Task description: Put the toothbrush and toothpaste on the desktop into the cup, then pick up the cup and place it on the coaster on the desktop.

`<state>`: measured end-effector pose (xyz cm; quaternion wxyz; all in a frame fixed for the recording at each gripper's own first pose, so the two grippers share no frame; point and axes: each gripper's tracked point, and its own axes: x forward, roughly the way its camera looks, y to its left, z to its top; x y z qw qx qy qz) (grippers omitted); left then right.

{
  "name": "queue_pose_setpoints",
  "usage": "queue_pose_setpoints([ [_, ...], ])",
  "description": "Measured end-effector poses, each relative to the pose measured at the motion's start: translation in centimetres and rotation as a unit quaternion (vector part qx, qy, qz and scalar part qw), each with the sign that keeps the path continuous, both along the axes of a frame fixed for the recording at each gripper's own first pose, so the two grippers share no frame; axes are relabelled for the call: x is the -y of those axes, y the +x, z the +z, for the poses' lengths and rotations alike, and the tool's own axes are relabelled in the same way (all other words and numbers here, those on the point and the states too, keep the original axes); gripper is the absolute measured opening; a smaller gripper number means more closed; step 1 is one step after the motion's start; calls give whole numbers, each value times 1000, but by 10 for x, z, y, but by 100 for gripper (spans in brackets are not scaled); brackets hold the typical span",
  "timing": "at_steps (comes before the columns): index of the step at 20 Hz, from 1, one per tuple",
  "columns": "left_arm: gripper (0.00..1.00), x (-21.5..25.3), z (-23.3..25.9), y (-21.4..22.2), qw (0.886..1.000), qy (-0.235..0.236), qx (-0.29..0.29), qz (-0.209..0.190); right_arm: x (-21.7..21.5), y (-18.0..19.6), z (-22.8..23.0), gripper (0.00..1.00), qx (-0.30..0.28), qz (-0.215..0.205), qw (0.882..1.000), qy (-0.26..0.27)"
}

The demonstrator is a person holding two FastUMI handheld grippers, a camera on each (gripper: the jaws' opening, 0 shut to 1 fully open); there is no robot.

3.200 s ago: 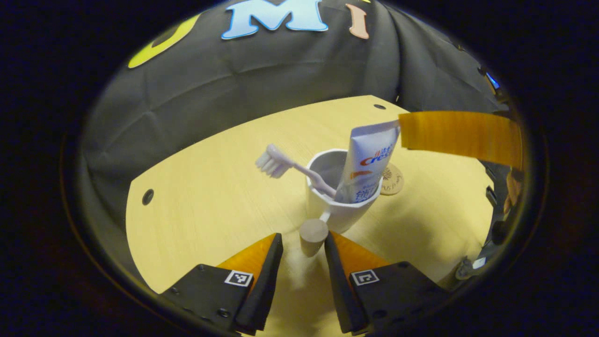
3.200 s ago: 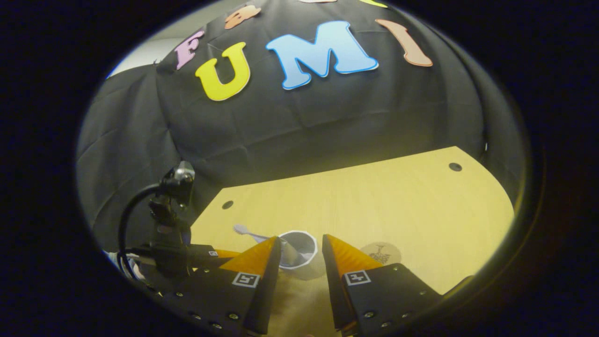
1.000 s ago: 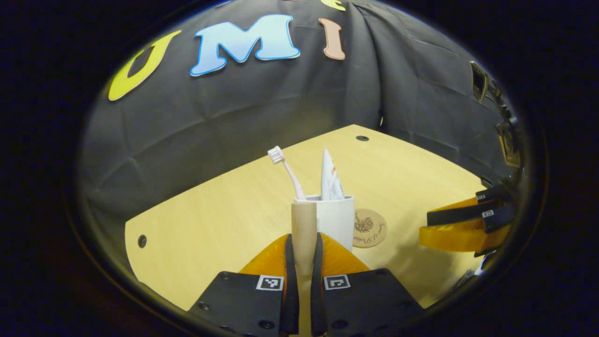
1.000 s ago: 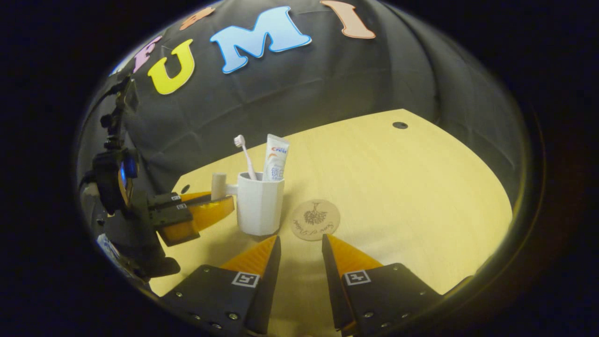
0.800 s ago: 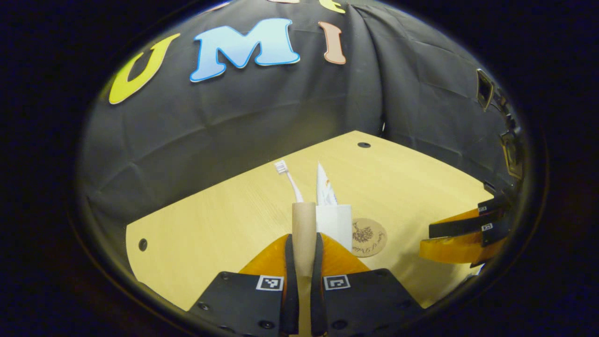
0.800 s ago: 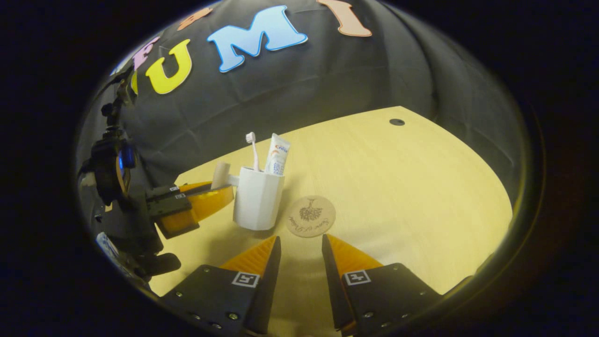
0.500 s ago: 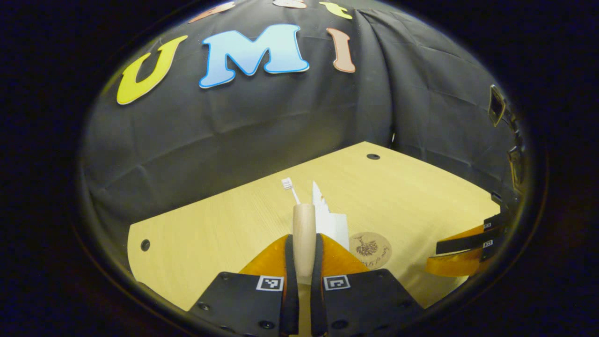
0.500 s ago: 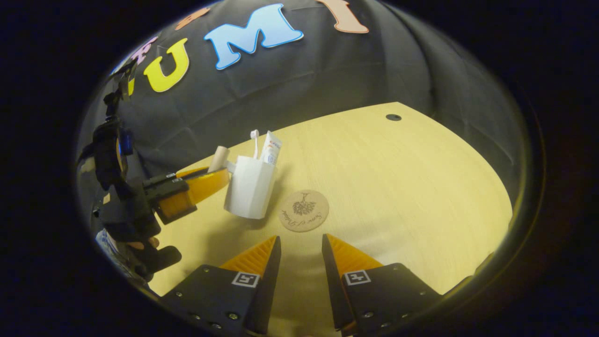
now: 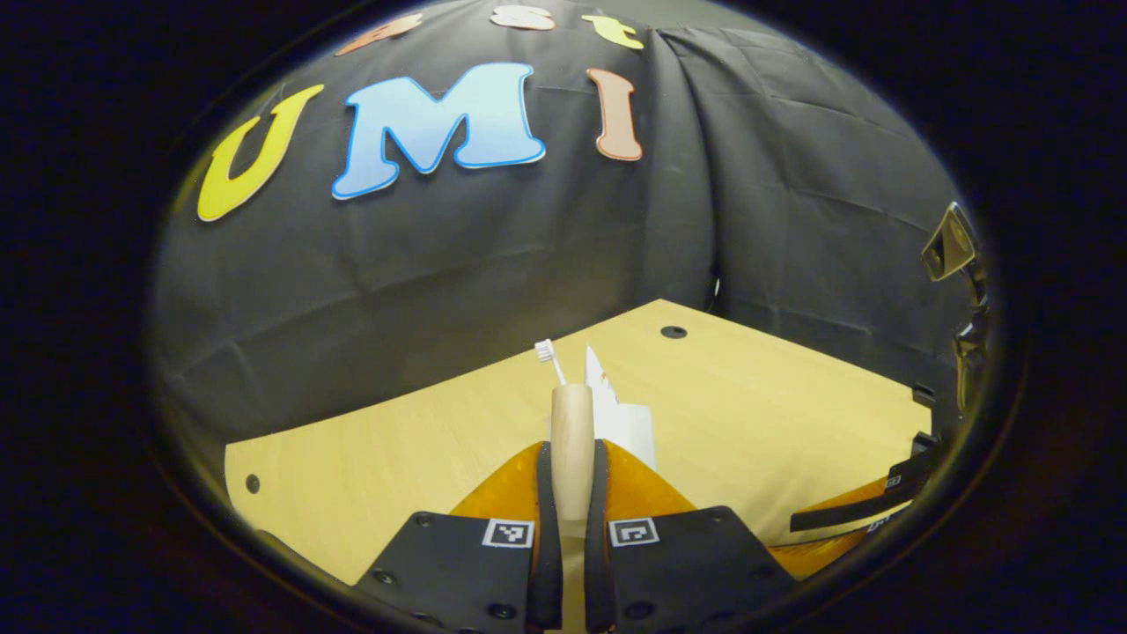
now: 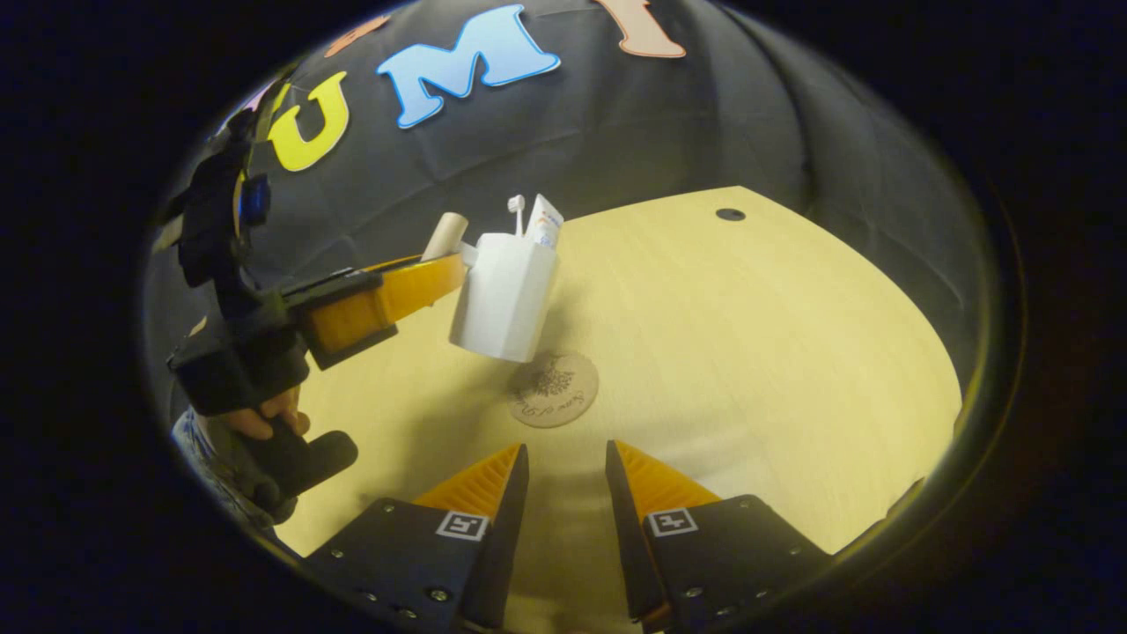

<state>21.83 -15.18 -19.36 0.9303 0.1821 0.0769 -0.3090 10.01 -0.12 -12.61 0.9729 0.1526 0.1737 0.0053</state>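
Observation:
A white cup [image 10: 504, 299] hangs tilted in the air just above and left of the round wooden coaster [image 10: 553, 389]. A toothbrush [image 10: 517, 207] and a toothpaste tube [image 10: 546, 220] stand in it. My left gripper [image 10: 440, 269] is shut on the cup's wooden handle [image 10: 445, 236]. In the left gripper view the handle [image 9: 572, 431] is pinched between my left gripper's [image 9: 572, 451] fingers, with the cup [image 9: 632, 427], toothbrush head [image 9: 546, 350] and toothpaste [image 9: 597, 374] behind it. My right gripper [image 10: 563, 467] stands open near the table's front, holding nothing, and lies at the lower right as right gripper [image 9: 836, 528].
The light wooden table [image 10: 748, 352] has a small dark hole [image 10: 729, 214] near its far corner. A hand [image 10: 264, 423] holds the left gripper's grip at the left. Black cloth walls rise behind the table.
The left gripper shut on the cup's handle, then lifted the cup off the table and carried it up over the coaster, tilting it. The right gripper stayed open.

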Motion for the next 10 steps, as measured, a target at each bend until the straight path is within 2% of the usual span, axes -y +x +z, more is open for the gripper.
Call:
queue_pose_setpoints([
  [5,17,29,-15,15,1000,-6,-8,-4,23,-6,-5,51,-6,-15,1000,5],
  [10,17,29,-30,17,1000,-8,-5,5,37,-14,-9,51,-11,-22,1000,12],
])
